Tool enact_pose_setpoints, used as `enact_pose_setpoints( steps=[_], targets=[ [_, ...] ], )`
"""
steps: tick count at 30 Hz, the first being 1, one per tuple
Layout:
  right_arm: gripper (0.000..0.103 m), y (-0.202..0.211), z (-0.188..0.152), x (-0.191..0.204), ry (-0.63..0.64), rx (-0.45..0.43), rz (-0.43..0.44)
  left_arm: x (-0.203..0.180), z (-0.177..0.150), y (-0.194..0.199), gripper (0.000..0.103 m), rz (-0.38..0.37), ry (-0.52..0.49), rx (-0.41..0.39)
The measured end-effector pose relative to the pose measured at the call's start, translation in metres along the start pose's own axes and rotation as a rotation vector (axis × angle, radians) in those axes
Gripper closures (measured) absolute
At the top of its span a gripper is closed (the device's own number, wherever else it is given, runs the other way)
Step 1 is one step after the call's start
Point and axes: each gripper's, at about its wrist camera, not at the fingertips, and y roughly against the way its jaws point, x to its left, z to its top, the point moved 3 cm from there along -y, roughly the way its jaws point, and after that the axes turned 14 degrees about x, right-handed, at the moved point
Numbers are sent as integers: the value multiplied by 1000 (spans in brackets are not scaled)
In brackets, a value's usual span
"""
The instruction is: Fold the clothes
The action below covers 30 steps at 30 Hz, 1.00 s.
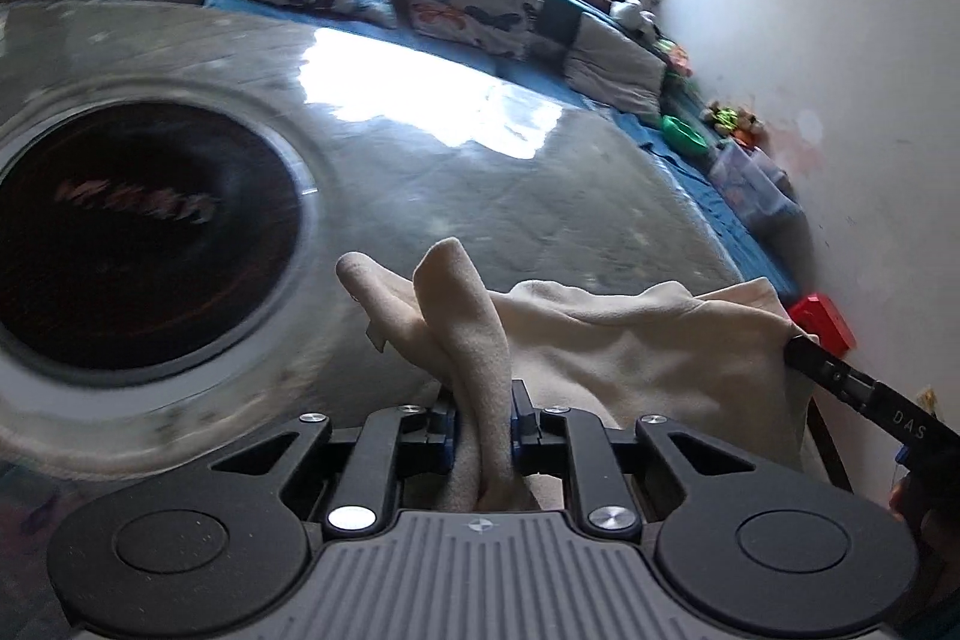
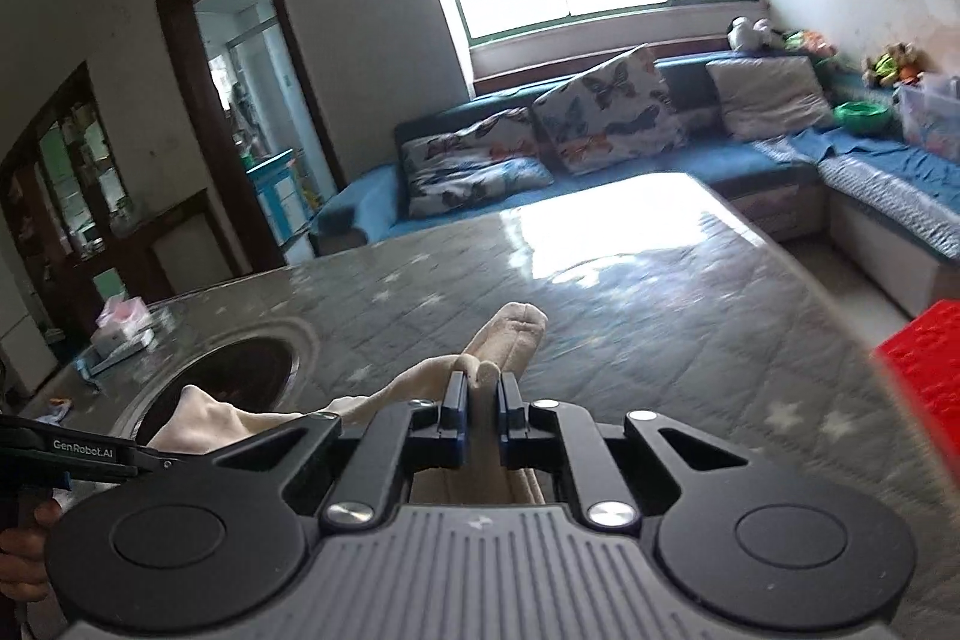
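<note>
left gripper (image 1: 483, 427): jaws drawn in tight on a bunched fold of the cream cloth, blue pads pressing it from both sides; the pinched fold sticks up past the fingertips as two rounded lobes
right gripper (image 2: 480, 421): jaws closed down on another bunched edge of the same cloth, pads squeezing it, with a rolled tip of fabric poking out ahead of the fingers
cream cloth (image 1: 630, 340): soft, fleecy, pale cream garment, strung between the two grippers just above the table, sagging in loose folds; in the left wrist view it runs from the left gripper's pads out to the right gripper's black finger at the right edge
table (image 2: 630, 316): large grey top with a quilted, star-dotted pattern under a glossy sheet, with window glare on its far part; the cloth sits over its near edge
round inset (image 1: 138, 232): dark circular recess with a pale rim, set into the table to the left of the cloth
tissue pack (image 2: 123, 319): pink and white, on the table's far left corner, well apart from the cloth
red box (image 2: 924, 358): bright red, textured, just off the table's right side, blurred
sofa (image 2: 750, 154): blue corner sofa beyond the table's far edge, under the window
butterfly cushions (image 2: 606, 121): leaning on the sofa back, behind the table
green bowl (image 2: 861, 115): on the sofa to the right of the table's far end
person's hand (image 2: 24, 550): fingers on the left gripper's handle, left of the table's near edge
</note>
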Motion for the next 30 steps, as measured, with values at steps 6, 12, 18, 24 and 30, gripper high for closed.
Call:
enact_pose_setpoints(
  steps=[6,12,18,24,30],
  targets=[
    [95,23,10,-33,-29,-38,-76,-44,17,-22,86,-21,-74,17],
    [95,36,18,-66,-60,-57,-139,-80,31,-45,86,-30,-130,38],
    [95,37,26,-92,-80,-62,-187,-109,42,-66,86,-21,-173,53],
    [95,34,33,-107,-96,-66,-205,-125,46,-76,86,-5,-205,55],
    [95,33,35,-118,-102,-73,-216,-135,48,-83,86,12,-224,46]
  ],
)
